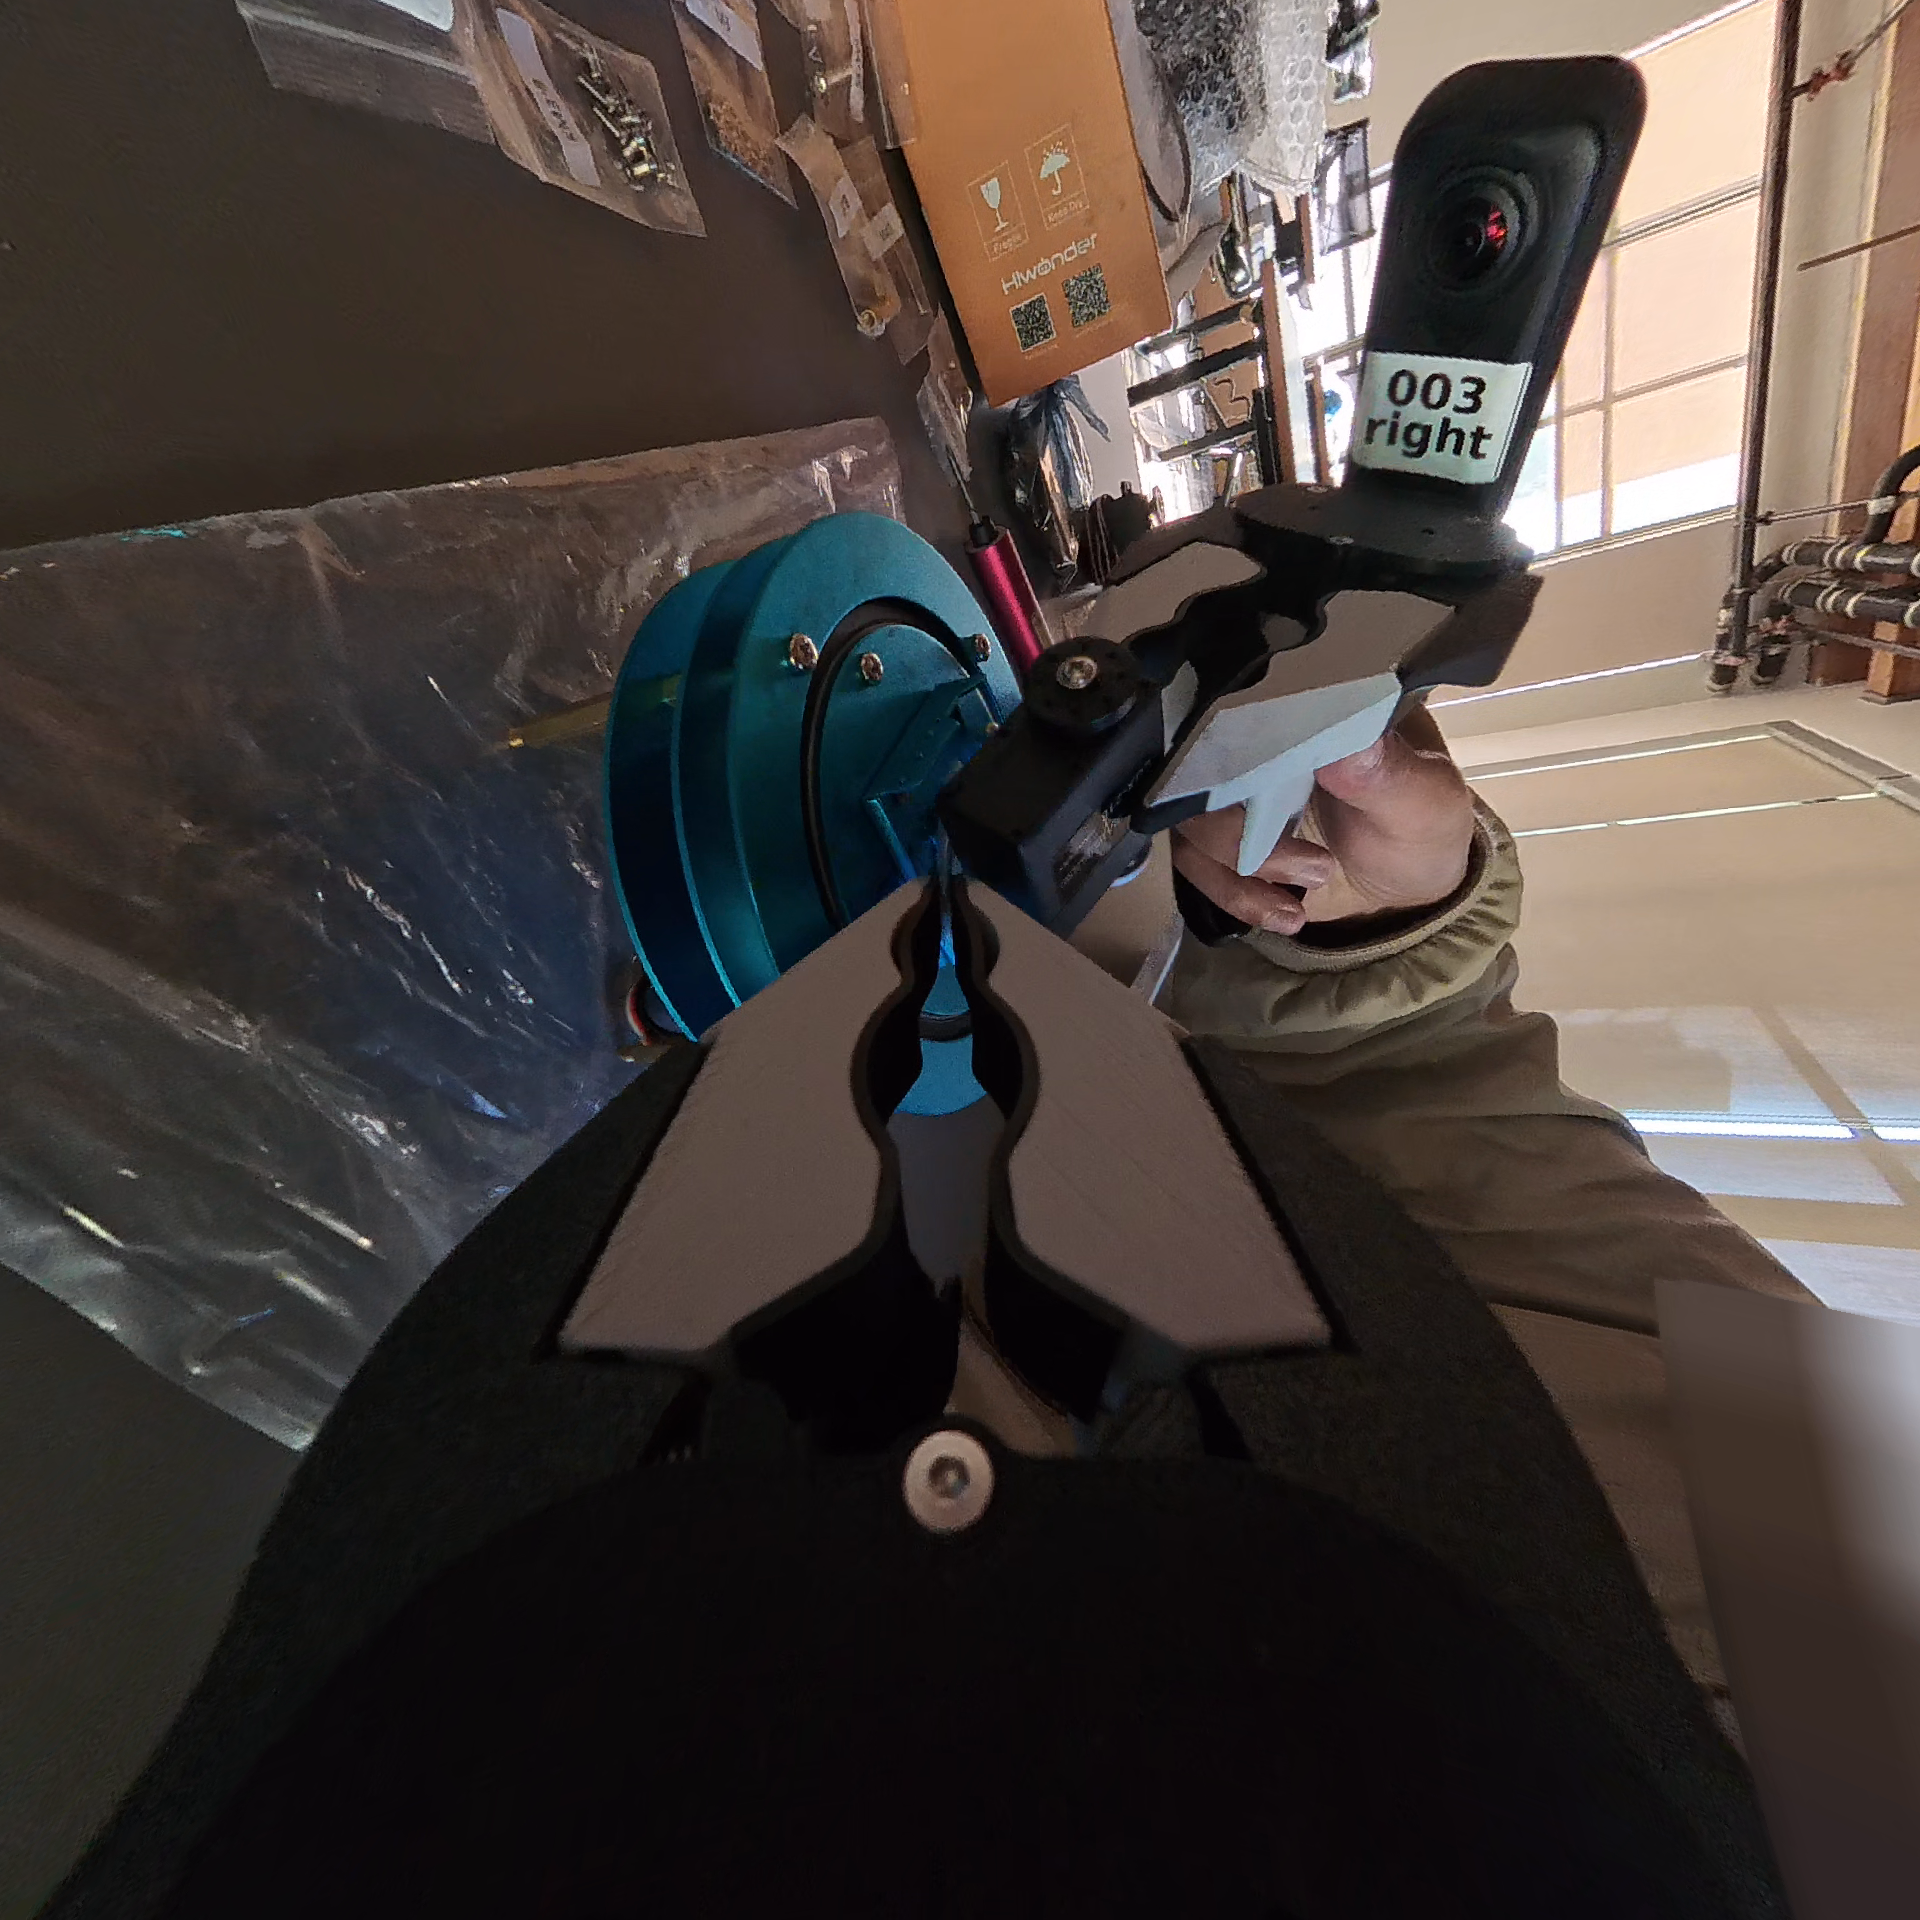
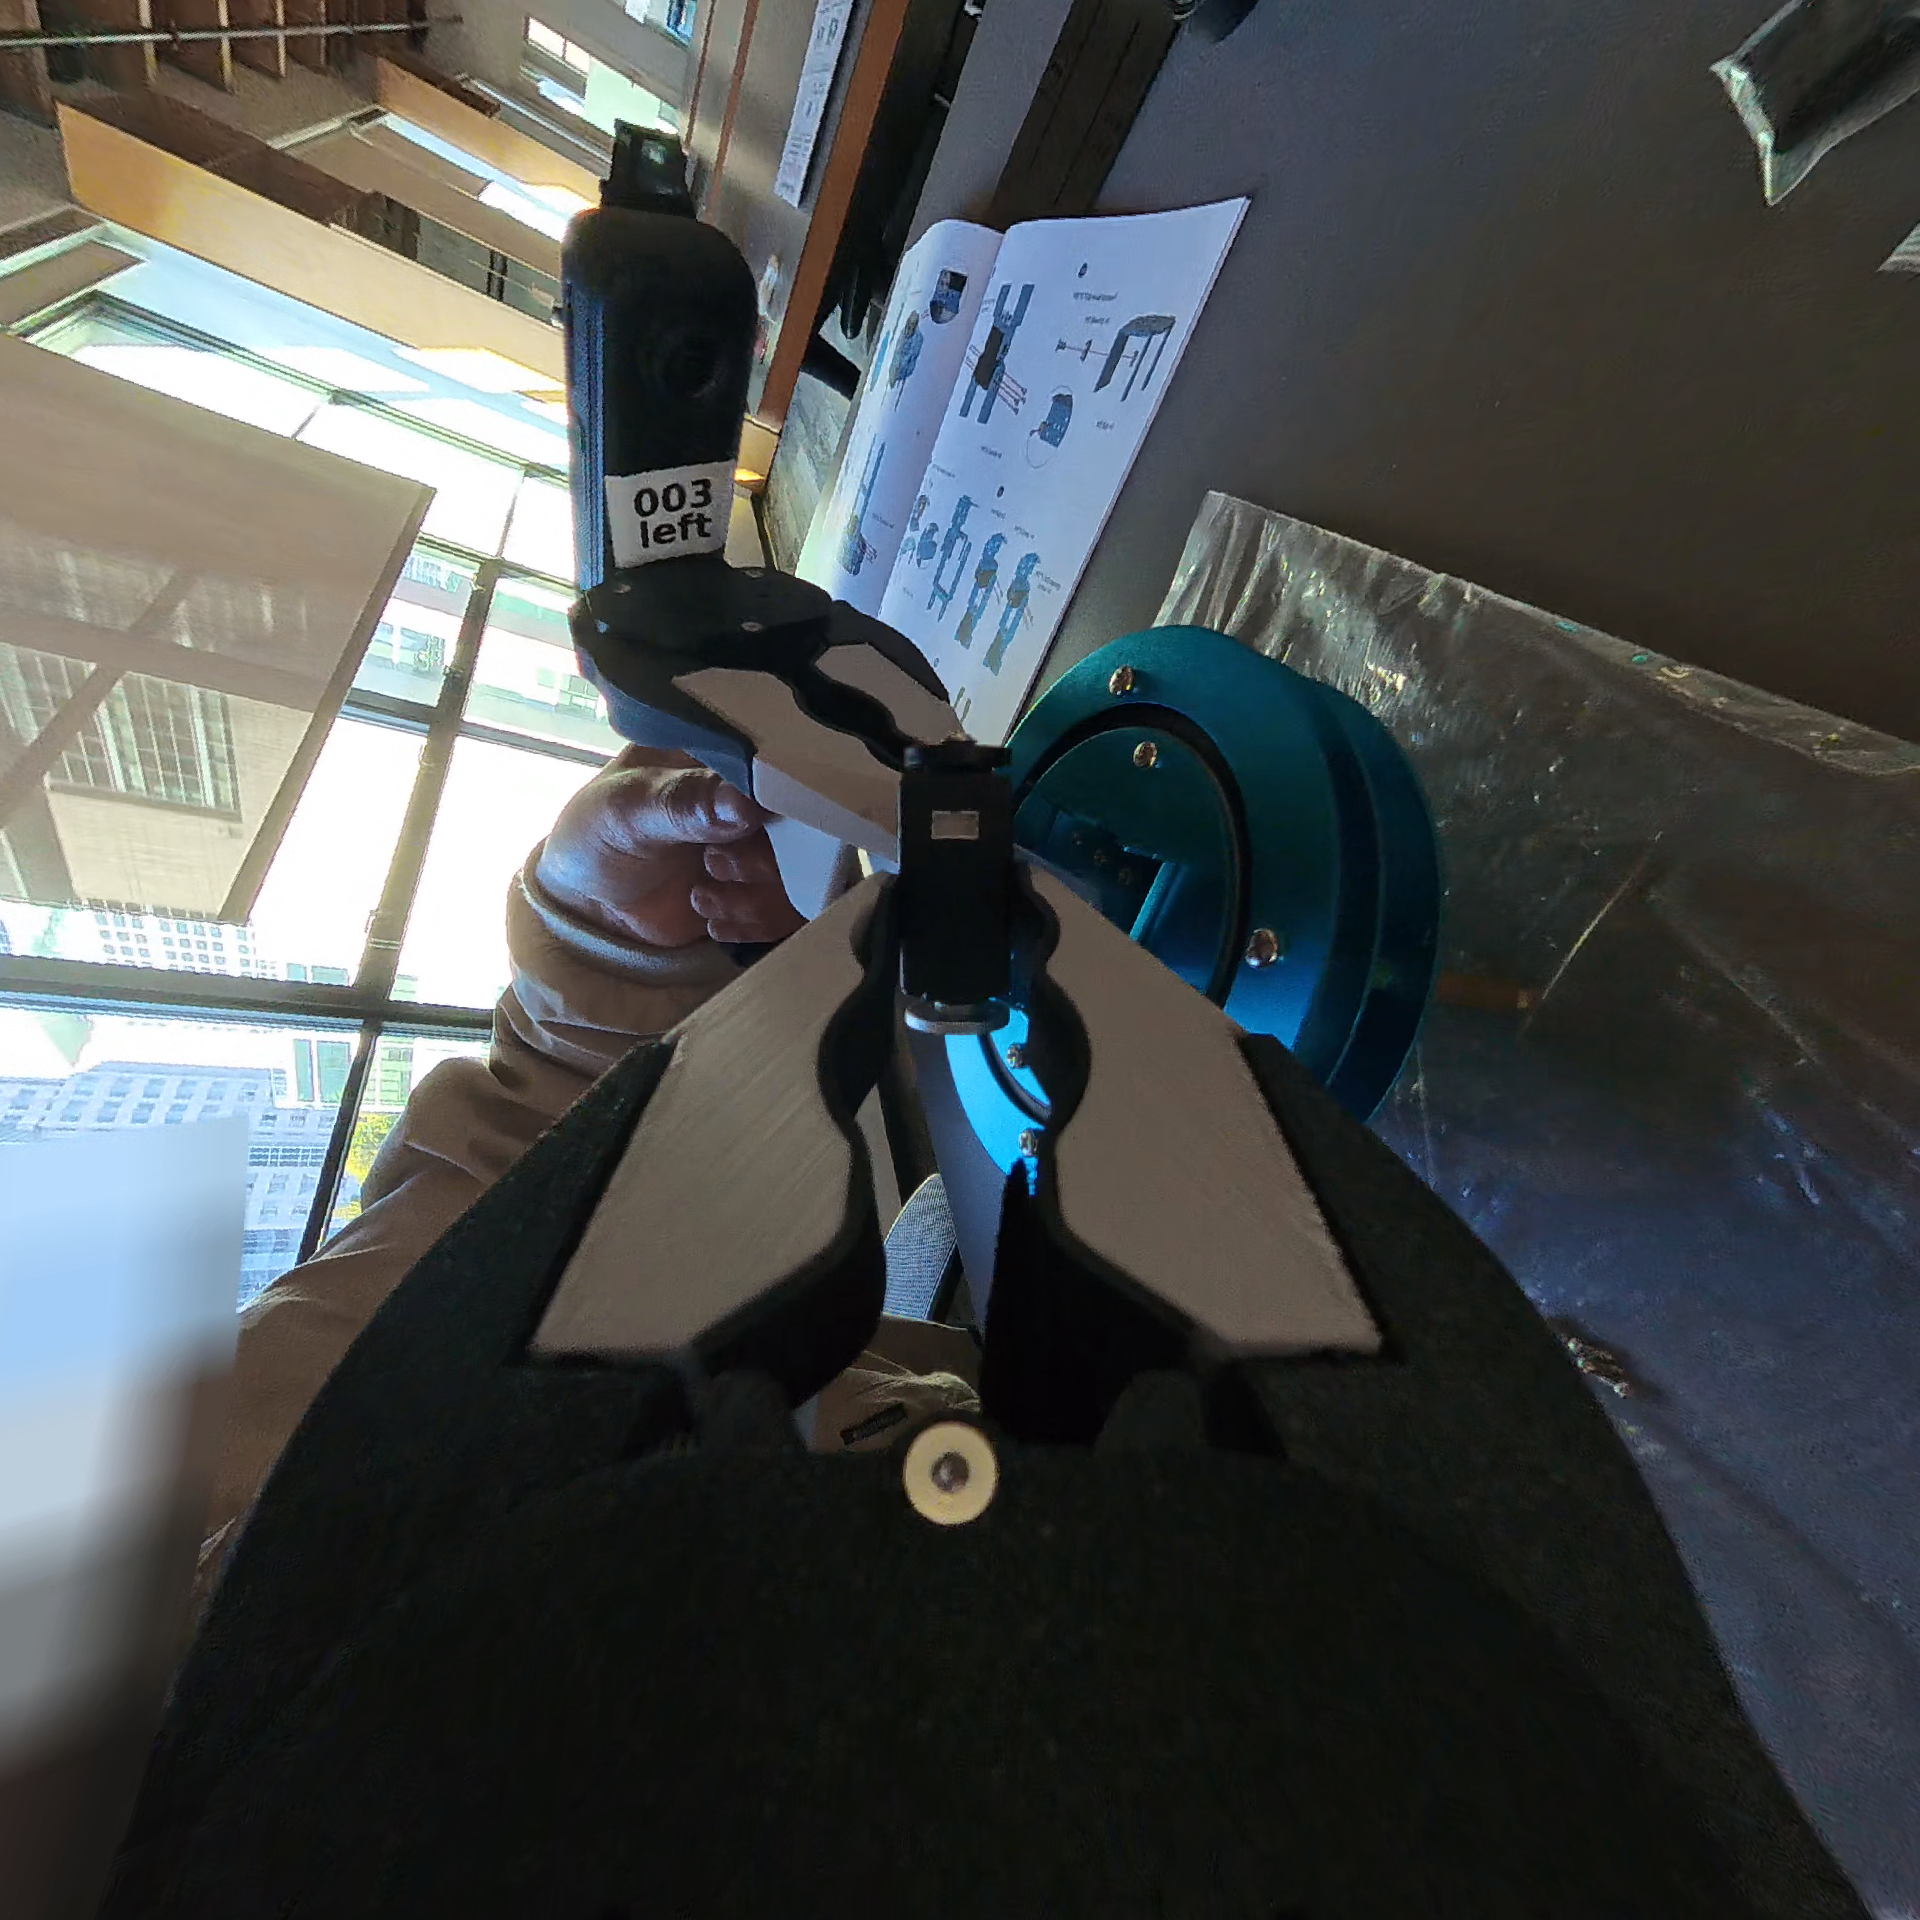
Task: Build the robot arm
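Now my right hand-held gripper (image 2: 951, 914) clamps black servo (image 2: 954, 883), likely aligning with blue base (image 2: 1320, 831); left hand-held gripper (image 1: 951, 914) pinches thin wire, tips nearly closed, above plastic-covered worktop (image 1: 260, 343).

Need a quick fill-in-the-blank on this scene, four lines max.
The right claw is shut on a small ___ block.
The round base beside it is ___.
Behind the base is a clear ___ bag.
The illustrated booklet lies ___.
Missing: black; blue; plastic; open.
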Available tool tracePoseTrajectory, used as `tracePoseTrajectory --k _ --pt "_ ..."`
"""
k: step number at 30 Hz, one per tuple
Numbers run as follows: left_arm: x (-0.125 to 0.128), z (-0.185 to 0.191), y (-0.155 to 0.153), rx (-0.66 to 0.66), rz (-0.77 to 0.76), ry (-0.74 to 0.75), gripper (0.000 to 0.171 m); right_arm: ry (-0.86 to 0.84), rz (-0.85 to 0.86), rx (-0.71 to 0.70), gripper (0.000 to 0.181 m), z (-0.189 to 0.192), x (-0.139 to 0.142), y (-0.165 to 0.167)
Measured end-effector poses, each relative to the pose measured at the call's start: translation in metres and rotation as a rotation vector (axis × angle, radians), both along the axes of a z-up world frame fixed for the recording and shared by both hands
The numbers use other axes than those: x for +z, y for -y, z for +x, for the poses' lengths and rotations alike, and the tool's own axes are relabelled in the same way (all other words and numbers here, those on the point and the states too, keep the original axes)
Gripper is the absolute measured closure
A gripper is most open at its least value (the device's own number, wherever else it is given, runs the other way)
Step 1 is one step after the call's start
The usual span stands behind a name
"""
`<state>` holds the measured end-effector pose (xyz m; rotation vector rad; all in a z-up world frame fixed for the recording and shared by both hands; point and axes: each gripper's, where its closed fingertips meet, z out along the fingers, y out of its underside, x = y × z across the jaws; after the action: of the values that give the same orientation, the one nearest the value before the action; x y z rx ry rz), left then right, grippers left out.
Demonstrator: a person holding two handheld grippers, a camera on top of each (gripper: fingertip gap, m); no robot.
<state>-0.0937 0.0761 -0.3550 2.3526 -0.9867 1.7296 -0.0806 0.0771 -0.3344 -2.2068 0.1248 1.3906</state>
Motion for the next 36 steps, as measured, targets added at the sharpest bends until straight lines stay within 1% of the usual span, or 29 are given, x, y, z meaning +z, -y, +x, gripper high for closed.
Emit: tracePoseTrajectory --k 3,5,12,16,19,20,22,23,24,25,27,28,29,32,34,36 --pt "0.000 0.001 0.000 0.004 -0.007 0.003 0.171 0.004 0.003 -0.009 0.162 0.001 -0.001 0.000" --pt "0.000 0.000 0.000 0.008 -0.007 0.002 0.171 0.041 0.014 0.007 0.162 0.001 -0.004 0.002" --pt "0.000 0.000 0.000 -0.001 0.020 -0.011 0.171 0.248 0.061 0.052 0.158 0.007 -0.009 0.004" --pt "-0.001 0.000 0.000 -0.008 0.025 -0.015 0.171 0.316 0.061 0.080 0.154 0.011 -0.013 0.004" --pt "-0.001 0.000 0.000 -0.009 0.029 -0.015 0.171 0.334 0.088 0.088 0.154 0.015 -0.009 0.003" --pt "-0.001 0.000 0.000 -0.009 0.028 -0.015 0.171 0.333 0.104 0.101 0.152 0.015 -0.006 0.003" --pt "-0.001 0.000 0.000 -0.011 0.025 -0.016 0.171 0.405 0.173 0.127 0.145 0.022 0.003 0.001" --pt "-0.001 0.000 0.000 -0.012 0.025 -0.017 0.171 0.441 0.260 0.164 0.143 0.022 0.013 -0.001" --pt "-0.001 0.000 0.000 -0.014 0.024 -0.019 0.171 0.480 0.361 0.240 0.140 0.017 0.023 0.001" --pt "-0.001 0.000 0.000 -0.015 0.024 -0.020 0.171 0.553 0.461 0.329 0.130 0.014 0.028 0.004" --pt "-0.001 0.000 0.000 -0.015 0.023 -0.023 0.171 0.732 0.614 0.463 0.126 0.009 0.026 0.007" --pt "-0.001 0.000 0.000 -0.016 0.022 -0.024 0.171 0.811 0.669 0.508 0.129 0.006 0.024 0.006" --pt "-0.001 0.000 0.000 -0.016 0.021 -0.025 0.171 0.876 0.704 0.563 0.129 0.002 0.021 0.005" --pt "-0.001 -0.001 0.000 -0.016 0.012 -0.027 0.171 1.065 0.717 0.694 0.131 0.000 0.007 -0.003" --pt "-0.001 -0.001 0.000 -0.018 0.007 -0.028 0.171 1.090 0.703 0.769 0.137 -0.004 0.002 -0.001" --pt "-0.001 0.000 0.000 -0.019 0.006 -0.028 0.171 1.120 0.669 0.812 0.138 -0.003 -0.004 -0.003"
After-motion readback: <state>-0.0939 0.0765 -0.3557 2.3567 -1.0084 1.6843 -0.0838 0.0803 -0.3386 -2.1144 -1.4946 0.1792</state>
